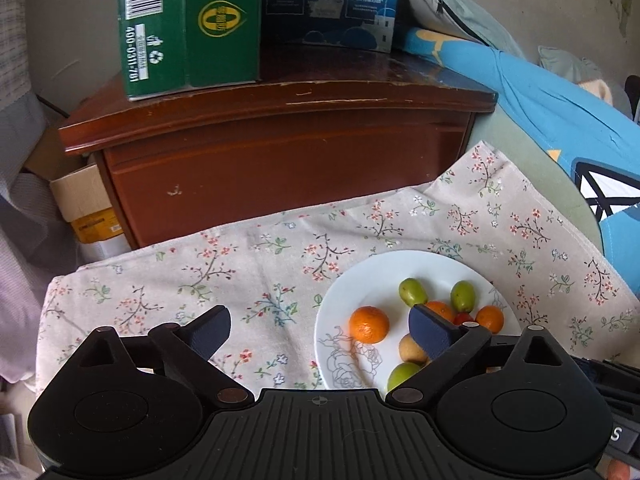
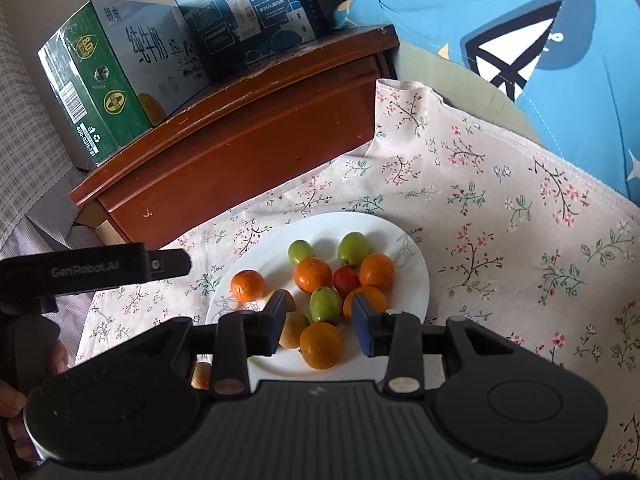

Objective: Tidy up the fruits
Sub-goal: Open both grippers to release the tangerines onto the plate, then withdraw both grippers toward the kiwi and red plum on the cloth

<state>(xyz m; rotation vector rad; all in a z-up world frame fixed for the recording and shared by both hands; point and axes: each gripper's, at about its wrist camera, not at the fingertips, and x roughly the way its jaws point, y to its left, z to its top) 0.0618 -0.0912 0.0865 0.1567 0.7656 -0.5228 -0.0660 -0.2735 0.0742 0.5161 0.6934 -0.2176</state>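
Left fingers (image 1: 212,330): your left gripper (image 1: 320,330) is spread wide and empty above the plate's (image 1: 360,280) left rim
Right gripper (image 2: 318,326): half-closed, gripping nothing, nearest orange (image 2: 321,345) below its gap
Fruits: heaped on the plate so they stay together, one mandarin (image 1: 369,324) apart at left

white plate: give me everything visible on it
The white plate is round, glossy, ceramic-looking, with a grey line-drawn floral motif on its rim. It lies flat on the floral cloth and holds small orange, green, yellow-brown and red fruits, mostly clustered, one orange fruit set apart. Its near edge is hidden behind the right gripper.
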